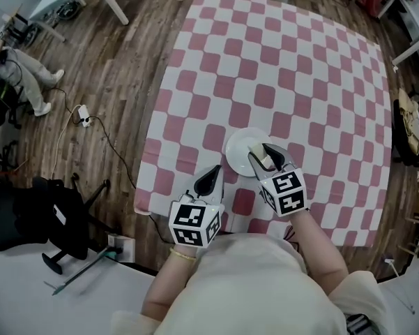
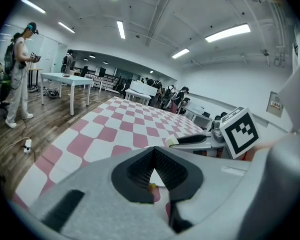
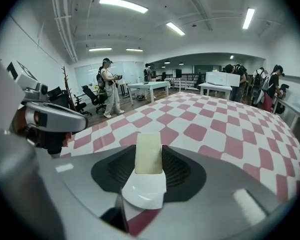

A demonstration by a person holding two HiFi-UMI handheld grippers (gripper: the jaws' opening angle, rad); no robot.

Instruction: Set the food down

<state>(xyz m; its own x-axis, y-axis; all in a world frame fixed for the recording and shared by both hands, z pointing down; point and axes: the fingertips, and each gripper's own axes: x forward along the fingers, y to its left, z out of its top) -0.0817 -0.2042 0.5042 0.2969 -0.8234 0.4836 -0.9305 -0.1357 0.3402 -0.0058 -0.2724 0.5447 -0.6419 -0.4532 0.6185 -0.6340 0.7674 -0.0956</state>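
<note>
A round white plate (image 1: 238, 148) sits on the pink-and-white checked cloth (image 1: 286, 68) that covers the bench (image 1: 150, 202). The right claw (image 1: 265, 153) is over the plate's near right part, clenched on a pale cream food block (image 1: 266, 159). In the right gripper view the block (image 3: 149, 153) stands upright between the ribbed pads, its top end sticking out past the claw's tips, with the plate (image 3: 144, 192) directly beneath. Whether the block's lower end touches the plate I cannot tell. The left claw (image 1: 212, 176) is just to the left of the plate and nearer the person, beside its rim. In the left gripper view its jaws meet at the tip, clenched on nothing.
</note>
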